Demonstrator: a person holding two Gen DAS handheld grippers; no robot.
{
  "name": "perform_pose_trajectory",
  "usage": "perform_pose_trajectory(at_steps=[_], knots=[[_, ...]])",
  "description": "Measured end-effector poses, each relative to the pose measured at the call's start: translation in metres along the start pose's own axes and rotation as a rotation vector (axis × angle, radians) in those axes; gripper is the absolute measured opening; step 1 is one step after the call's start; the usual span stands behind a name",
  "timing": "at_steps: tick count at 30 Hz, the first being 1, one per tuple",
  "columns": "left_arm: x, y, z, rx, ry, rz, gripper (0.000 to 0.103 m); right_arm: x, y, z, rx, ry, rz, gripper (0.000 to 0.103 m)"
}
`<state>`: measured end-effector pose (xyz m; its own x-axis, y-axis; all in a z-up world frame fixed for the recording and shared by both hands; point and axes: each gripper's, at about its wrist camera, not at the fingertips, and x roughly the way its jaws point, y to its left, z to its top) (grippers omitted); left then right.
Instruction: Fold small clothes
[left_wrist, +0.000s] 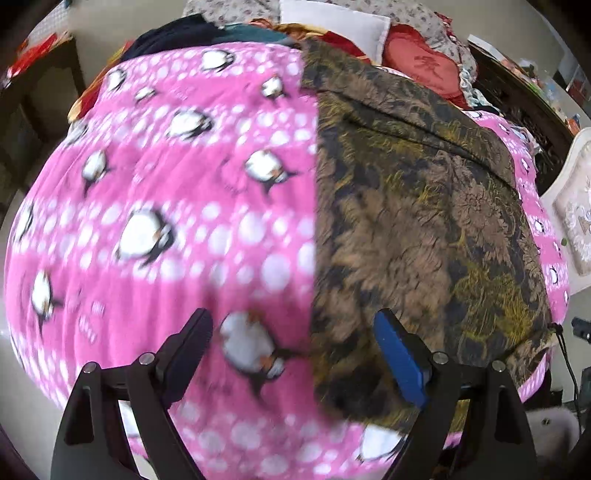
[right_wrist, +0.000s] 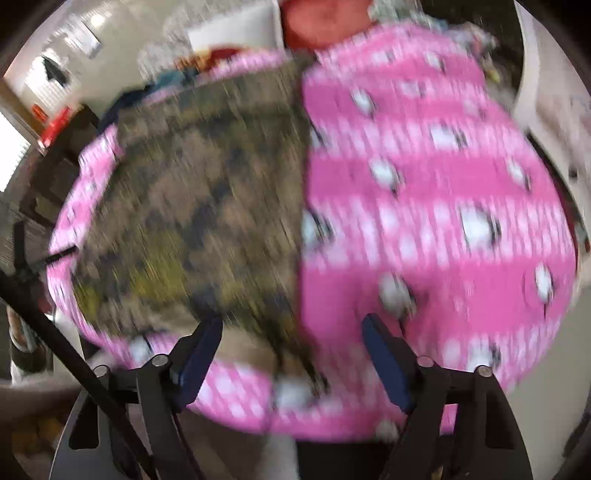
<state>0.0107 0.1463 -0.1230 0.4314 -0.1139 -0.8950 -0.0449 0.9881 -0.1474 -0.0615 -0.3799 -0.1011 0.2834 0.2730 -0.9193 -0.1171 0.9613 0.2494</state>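
Left wrist view shows the left gripper with fingers apart, holding nothing, above the pink penguin-print blanket; the folded brown-olive patterned garment lies flat just beside; the right gripper is also spread wide over this garment's edge, though blurred

From where I stand, the pink penguin blanket lies flat and bare across the left half of the left wrist view, open room for a gripper. The brown patterned garment covers the right half, flat too, with one low fold across its upper part. Along the top edge a heap of pillows and clothes closes that side. A white carved board stands at the right edge. In the right wrist view, a dark rod crosses the lower left corner.
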Motion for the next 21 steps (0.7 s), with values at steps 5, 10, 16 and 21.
perform_pose_trajectory(at_steps=[5, 10, 16, 21], knots=[[0.006, 0.006, -0.011, -0.050, 0.021, -0.039, 0.088, -0.073, -0.048, -0.026, 0.122, -0.142, -0.082, 0.083], [0.007, -0.013, -0.016, 0.000, 0.025, -0.076, 0.088, -0.075, -0.060, -0.033, 0.185, -0.187, 0.020, 0.087], [0.007, -0.026, -0.028, 0.020, 0.027, -0.100, 0.089, 0.017, -0.023, -0.024, 0.174, -0.079, 0.244, 0.087], [0.003, -0.022, -0.039, -0.032, 0.015, -0.190, 0.099, 0.044, -0.005, -0.018, 0.147, -0.073, 0.326, 0.087]])
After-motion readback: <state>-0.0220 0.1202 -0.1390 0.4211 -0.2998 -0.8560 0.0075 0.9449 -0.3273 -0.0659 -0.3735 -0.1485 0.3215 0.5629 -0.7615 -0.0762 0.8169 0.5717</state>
